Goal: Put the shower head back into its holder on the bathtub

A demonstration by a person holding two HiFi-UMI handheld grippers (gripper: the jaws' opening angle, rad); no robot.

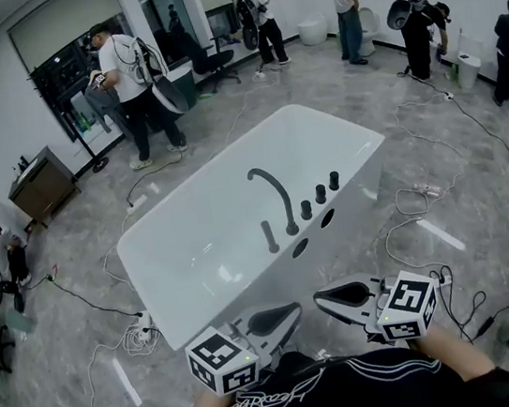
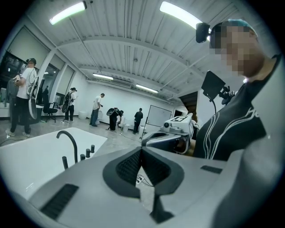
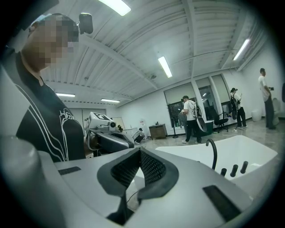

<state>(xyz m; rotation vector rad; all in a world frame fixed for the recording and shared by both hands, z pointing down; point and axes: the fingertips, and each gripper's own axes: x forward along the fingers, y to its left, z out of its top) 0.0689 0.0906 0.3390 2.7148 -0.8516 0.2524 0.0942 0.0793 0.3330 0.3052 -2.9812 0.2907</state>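
The white bathtub (image 1: 196,254) stands in front of me in the head view. On its near rim are a dark curved spout (image 1: 275,195), three dark knobs (image 1: 320,196) and a slim dark upright rod (image 1: 270,235); whether that rod is the shower head I cannot tell. Two dark oval holes (image 1: 300,248) show just below the rim. My left gripper (image 1: 294,310) and right gripper (image 1: 318,297) are held low before the tub. Their tips point at each other, both shut and empty. The spout (image 2: 69,138) shows in the left gripper view, and the spout (image 3: 213,149) in the right gripper view.
Cables (image 1: 409,222) trail over the grey floor around the tub. Several people (image 1: 132,83) stand at the back of the room, near a cabinet (image 1: 42,187), an office chair (image 1: 214,61) and white fixtures (image 1: 312,30).
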